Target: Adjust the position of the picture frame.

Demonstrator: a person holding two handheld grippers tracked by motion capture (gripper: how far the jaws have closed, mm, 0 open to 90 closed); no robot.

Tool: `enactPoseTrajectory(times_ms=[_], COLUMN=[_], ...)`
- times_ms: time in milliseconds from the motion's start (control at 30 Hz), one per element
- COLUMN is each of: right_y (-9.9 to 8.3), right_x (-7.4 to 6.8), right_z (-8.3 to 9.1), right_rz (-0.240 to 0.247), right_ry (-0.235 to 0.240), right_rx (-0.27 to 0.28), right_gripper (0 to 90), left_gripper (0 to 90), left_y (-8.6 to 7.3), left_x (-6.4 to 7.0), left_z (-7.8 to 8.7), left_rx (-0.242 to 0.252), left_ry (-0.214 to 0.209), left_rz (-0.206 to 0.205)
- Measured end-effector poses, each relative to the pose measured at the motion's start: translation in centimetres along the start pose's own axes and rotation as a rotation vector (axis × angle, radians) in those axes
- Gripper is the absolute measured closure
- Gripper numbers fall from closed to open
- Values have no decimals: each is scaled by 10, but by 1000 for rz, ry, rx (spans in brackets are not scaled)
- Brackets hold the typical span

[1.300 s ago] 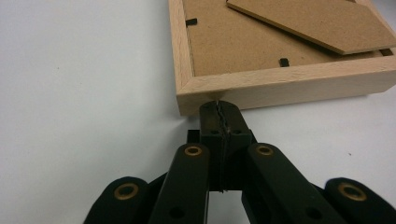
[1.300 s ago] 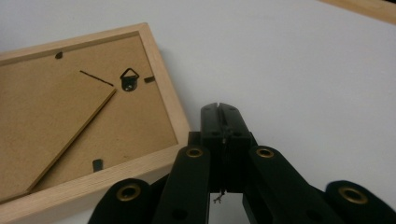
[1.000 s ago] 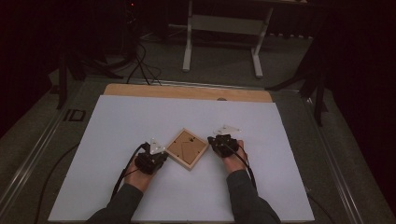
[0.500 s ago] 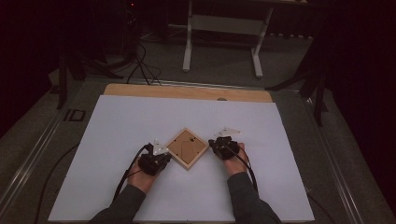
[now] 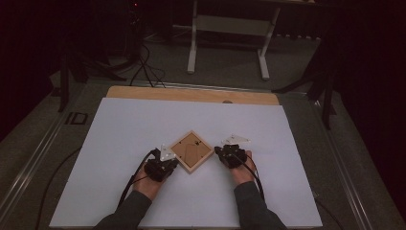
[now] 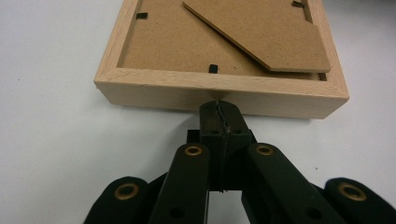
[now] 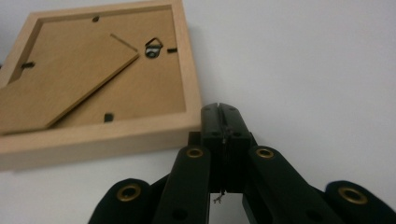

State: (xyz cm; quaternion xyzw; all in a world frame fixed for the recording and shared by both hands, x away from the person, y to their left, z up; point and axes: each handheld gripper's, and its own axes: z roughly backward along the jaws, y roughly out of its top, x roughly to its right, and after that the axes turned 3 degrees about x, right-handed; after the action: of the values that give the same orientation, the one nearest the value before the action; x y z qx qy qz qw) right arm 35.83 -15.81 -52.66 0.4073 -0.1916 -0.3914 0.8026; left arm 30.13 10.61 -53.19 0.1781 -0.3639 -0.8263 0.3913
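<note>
High view puts the picture frame [image 5: 191, 151] face down on the white table [image 5: 119, 134], turned like a diamond between 2 grippers. Left gripper [image 6: 219, 109] is clenched on nothing, tip pressed against the frame's near edge, frame straight ahead. Right gripper [image 7: 220, 114], clenched and empty too, sits just beside a corner, frame off to its left. Left looks closer.

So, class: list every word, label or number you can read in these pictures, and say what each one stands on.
"ID": pale letters on the dark floor left of the table.
The wooden picture frame, face down, and both tongs carry no readable text.
</note>
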Motion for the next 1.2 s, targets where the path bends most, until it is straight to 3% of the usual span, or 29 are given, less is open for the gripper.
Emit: enactPoseTrajectory(times_ms=[267, 433, 600, 867, 1000, 1200], right_y=[8, 8, 5, -3, -7, -9], right_x=[2, 1, -3, -7, -10, -12], right_z=[-13, -11, -7, 2, 5, 7], right_rz=[29, 36, 24, 9, -6, -18], right_ry=[-6, 2, 3, 30, 36, 40], right_rx=[-28, -38, -39, -33, -25, -24], right_gripper=[898, 899, 899, 899, 900, 900], left_gripper=[896, 896, 897, 897, 897, 897], left_y=[1, 1, 2, -1, -4, -4], left_x=[0, -2, 3, 6, 12, 10], left_z=[-1, -2, -2, 2, 4, 4], left_rx=[1, 0, -10, -9, -13, -13], left_ry=[2, 11, 20, 10, 13, 25], left_rz=[10, 20, 6, 29, 16, 16])
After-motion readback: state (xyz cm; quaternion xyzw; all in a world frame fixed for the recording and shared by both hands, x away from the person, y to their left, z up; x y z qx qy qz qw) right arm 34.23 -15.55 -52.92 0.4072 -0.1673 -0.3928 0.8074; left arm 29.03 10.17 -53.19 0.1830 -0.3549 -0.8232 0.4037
